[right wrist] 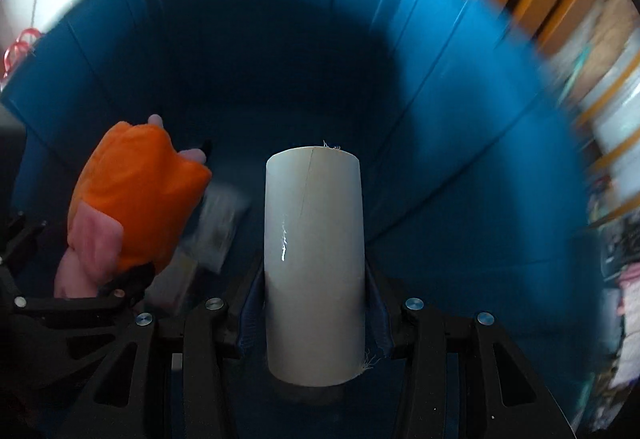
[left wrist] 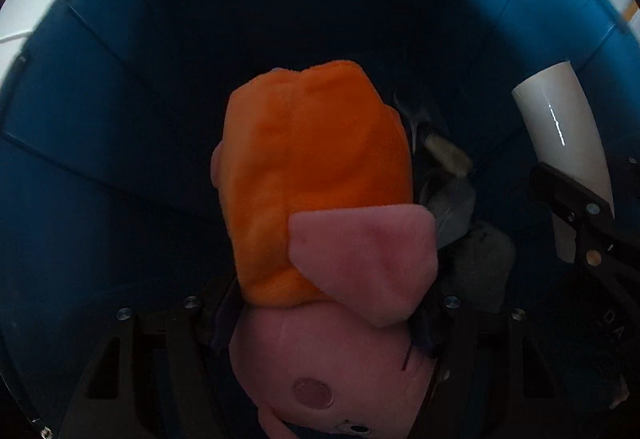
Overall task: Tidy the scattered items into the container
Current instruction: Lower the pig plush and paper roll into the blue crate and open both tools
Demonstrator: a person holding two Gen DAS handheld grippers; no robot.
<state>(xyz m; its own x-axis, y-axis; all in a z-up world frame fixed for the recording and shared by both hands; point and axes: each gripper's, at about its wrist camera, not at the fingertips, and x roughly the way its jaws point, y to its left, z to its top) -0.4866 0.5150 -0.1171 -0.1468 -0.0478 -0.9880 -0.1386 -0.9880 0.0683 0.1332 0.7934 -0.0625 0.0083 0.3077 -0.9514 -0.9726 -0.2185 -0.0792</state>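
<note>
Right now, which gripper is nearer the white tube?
Right. The right gripper is shut on the white tube. The left gripper, beside it inside the blue bin, holds the plush pig.

Pink-orange plush toy (left wrist: 316, 175), white tube (right wrist: 314, 255) inside blue bin (left wrist: 120, 119)

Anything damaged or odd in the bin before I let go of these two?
Only minor wear: the white tube in the right gripper has frayed fibres at both ends. The plush pig looks intact.
</note>
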